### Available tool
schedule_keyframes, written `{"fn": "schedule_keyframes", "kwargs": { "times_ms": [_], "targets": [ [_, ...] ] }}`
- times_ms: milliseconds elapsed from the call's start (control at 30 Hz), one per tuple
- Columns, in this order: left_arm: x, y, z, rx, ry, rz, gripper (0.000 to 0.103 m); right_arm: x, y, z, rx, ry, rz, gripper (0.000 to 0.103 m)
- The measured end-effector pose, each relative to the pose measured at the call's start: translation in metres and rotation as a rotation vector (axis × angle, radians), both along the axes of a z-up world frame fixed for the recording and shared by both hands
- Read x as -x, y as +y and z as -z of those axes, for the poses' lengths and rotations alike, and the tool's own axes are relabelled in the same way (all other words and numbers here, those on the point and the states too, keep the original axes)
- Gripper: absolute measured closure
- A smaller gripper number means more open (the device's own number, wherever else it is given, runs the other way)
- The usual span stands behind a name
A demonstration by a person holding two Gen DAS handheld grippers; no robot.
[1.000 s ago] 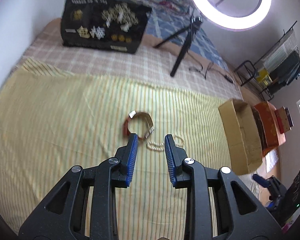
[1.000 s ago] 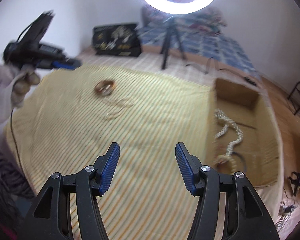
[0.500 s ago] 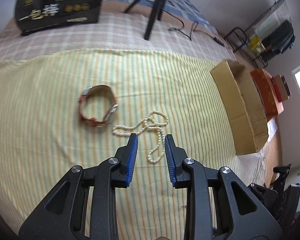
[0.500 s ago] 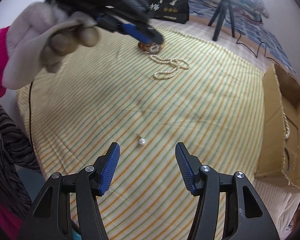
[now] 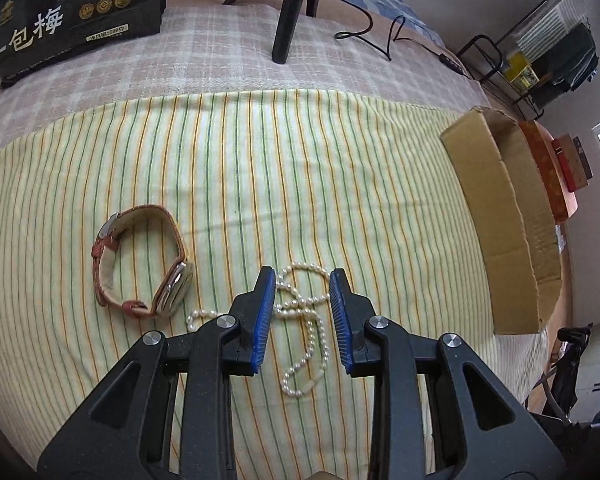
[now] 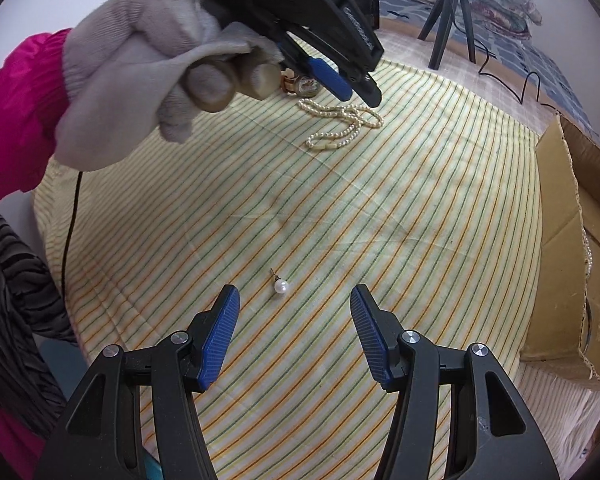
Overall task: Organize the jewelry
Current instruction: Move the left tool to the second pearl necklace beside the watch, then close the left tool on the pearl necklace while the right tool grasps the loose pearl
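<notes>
A white pearl necklace [image 5: 313, 326] lies in loops on the striped yellow cloth [image 5: 260, 184]. My left gripper [image 5: 302, 274] points down over it, narrowly open, with the loops showing in the gap below its blue pads and nothing pinched. From the right wrist view the left gripper [image 6: 360, 92] hovers just above the necklace [image 6: 340, 120]. A brown-strapped watch [image 5: 140, 260] sits to the necklace's left. My right gripper [image 6: 294, 294] stands wide open low over the cloth, and a single pearl earring [image 6: 281, 287] lies just ahead, between its fingertips.
An open cardboard box [image 5: 500, 220] stands at the cloth's right edge, and a pearl strand lies inside the box [image 6: 572, 240]. A black printed box [image 5: 72, 12] and a tripod [image 5: 288, 20] stand behind. A grey-gloved hand [image 6: 160, 72] in a pink sleeve [image 6: 16, 120] holds the left gripper.
My left gripper came forward and down, from near the watch to right over the necklace. The right gripper sank toward the cloth, bringing the pearl earring into view, then held still.
</notes>
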State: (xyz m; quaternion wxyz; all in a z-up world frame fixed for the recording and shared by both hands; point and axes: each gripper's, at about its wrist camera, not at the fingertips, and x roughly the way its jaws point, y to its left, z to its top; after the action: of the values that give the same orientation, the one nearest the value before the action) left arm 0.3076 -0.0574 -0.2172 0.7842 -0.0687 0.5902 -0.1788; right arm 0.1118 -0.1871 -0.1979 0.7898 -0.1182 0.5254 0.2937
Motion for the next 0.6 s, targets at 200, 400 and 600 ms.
{"fn": "schedule_keyframes", "kwargs": {
  "times_ms": [200, 400, 600],
  "targets": [
    [-0.004, -0.008, 0.011, -0.036, 0.014, 0.040, 0.056, -0.002, 0.002, 0.001, 0.003, 0.000, 0.001, 0.046],
    [0.010, -0.014, 0.013, -0.076, 0.019, 0.103, 0.056, -0.003, 0.002, 0.006, 0.009, 0.013, 0.000, 0.046],
    [0.028, -0.033, 0.017, -0.227, -0.059, 0.203, 0.057, -0.004, 0.007, 0.011, 0.014, 0.026, -0.008, 0.050]
  ]
}}
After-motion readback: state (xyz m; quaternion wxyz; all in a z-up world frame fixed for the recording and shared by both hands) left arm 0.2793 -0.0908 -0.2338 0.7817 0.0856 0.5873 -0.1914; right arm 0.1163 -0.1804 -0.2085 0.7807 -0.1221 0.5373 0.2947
